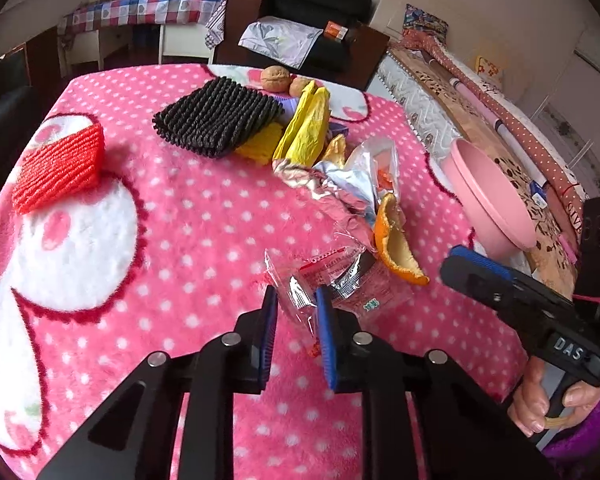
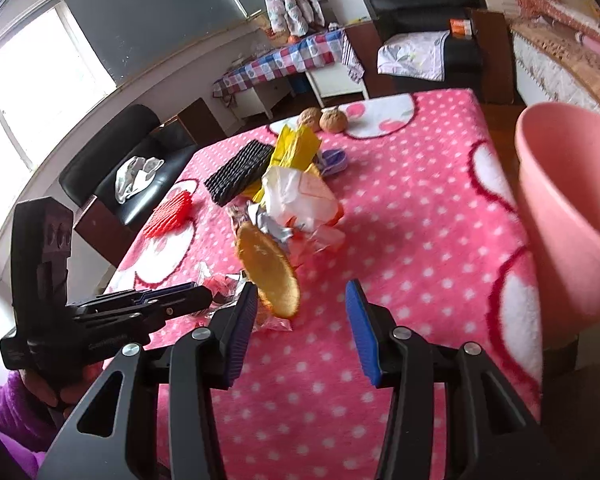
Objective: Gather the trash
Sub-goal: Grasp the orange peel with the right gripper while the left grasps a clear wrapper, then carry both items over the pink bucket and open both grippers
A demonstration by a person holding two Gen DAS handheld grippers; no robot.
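Item: left tongs [image 1: 296,312]. Narrowly set, both blue pads closed against a clear plastic wrapper [image 1: 332,280] with red print, gripped at its near edge. The wrapper lies on the pink dotted table [image 1: 188,216], near the front, its far end just beside an orange peel [image 1: 396,248].

Item: right tongs [image 2: 302,320]. Held roughly half open, nothing between the pads; poised above the table with the orange peel just beyond the left pad. Whether the peel is touched cannot be told.

Item: remaining trash. A crumpled foil wrapper [image 1: 332,188], a yellow bag [image 1: 304,128] and a white wrapper [image 2: 300,196] are heaped mid-table, against a black knitted mat [image 1: 220,116]. A pink bin [image 2: 572,208] stands off the right table edge.

Risks noted:
- Only a thin edge of slick film is pinched; the wrapper is judged likely to slide out when lifted.
- The peel may be dragged or tipped, since it appears to rest on the wrapper's far end.
- The two tongs are close together; a collision is possible if both are moved toward the peel.
- The light film may miss the bin if released early.
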